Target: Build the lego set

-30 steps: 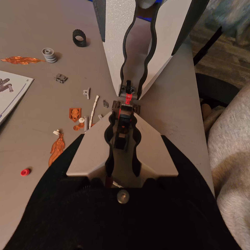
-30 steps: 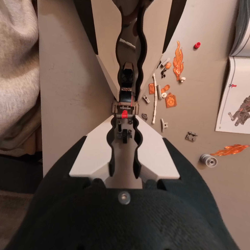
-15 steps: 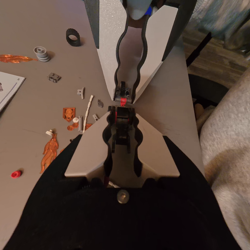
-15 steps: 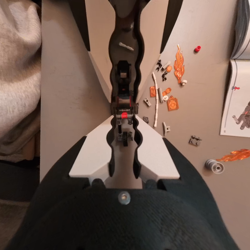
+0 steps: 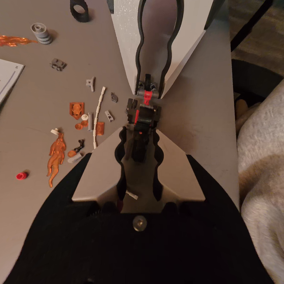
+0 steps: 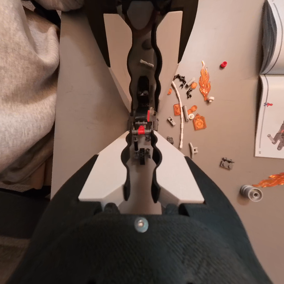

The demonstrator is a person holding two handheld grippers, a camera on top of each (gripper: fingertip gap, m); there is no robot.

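My left gripper is shut on a black lego body with red stripes, which sticks out past the fingertips. My right gripper is shut on a grey and black sub-assembly with a red clip at its front. The two grippers meet tip to tip above the grey table. The red clip touches the grey bar at the front of the black body. In the right wrist view the black body lies between the left fingers. The right gripper enters the left wrist view from the top.
Loose parts lie beside the grippers: a black tyre, a grey wheel hub, an orange flame, an orange shield, a white bar and a red stud. An instruction booklet lies beyond them. A person's grey clothing lies past the table edge. Across from one pair of fingers to the other is roughly 4 cm.
Both grippers stay shut and tip to tip. The black body now sticks farther out of my left gripper and is twisted a little. The loose parts appear closer in both views.
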